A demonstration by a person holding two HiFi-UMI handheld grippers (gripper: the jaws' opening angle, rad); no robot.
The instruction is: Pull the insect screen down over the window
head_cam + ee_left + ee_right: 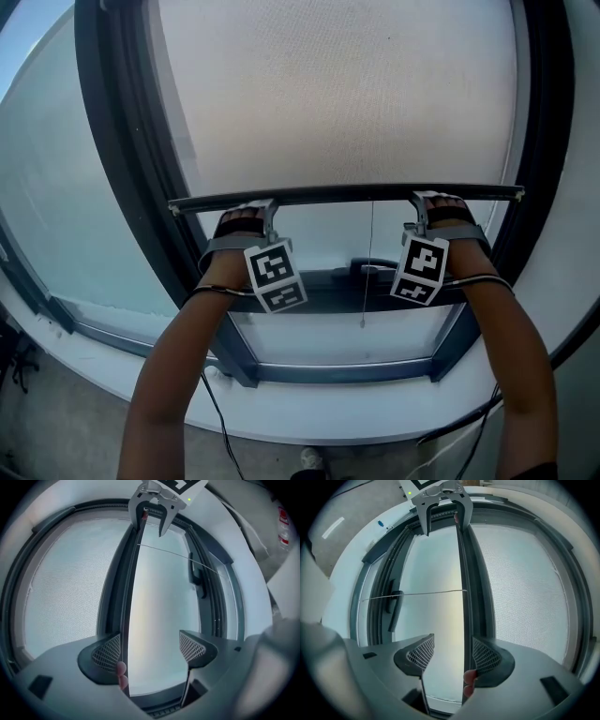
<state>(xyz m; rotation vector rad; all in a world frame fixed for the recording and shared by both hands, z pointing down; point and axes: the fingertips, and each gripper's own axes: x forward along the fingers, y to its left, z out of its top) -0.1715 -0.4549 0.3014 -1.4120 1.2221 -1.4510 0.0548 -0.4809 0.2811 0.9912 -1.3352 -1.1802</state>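
Note:
The insect screen (347,94) hangs part way down the window, and its dark bottom bar (347,195) runs level across the frame. My left gripper (253,208) sits at the bar's left end and my right gripper (427,202) at its right end. In the left gripper view the bar (129,597) lies against one pad of the left gripper (151,648), with a wide gap to the other pad. In the right gripper view the bar (463,597) runs just inside one pad of the right gripper (453,654), whose jaws also stand wide. A person's fingertips (469,679) show beside that pad.
A thin pull cord (371,262) hangs from the bar's middle, in front of the window handle (370,267). Dark window frame (122,169) borders both sides. Below lies the white sill (309,412), with a black cable (214,403) trailing over it.

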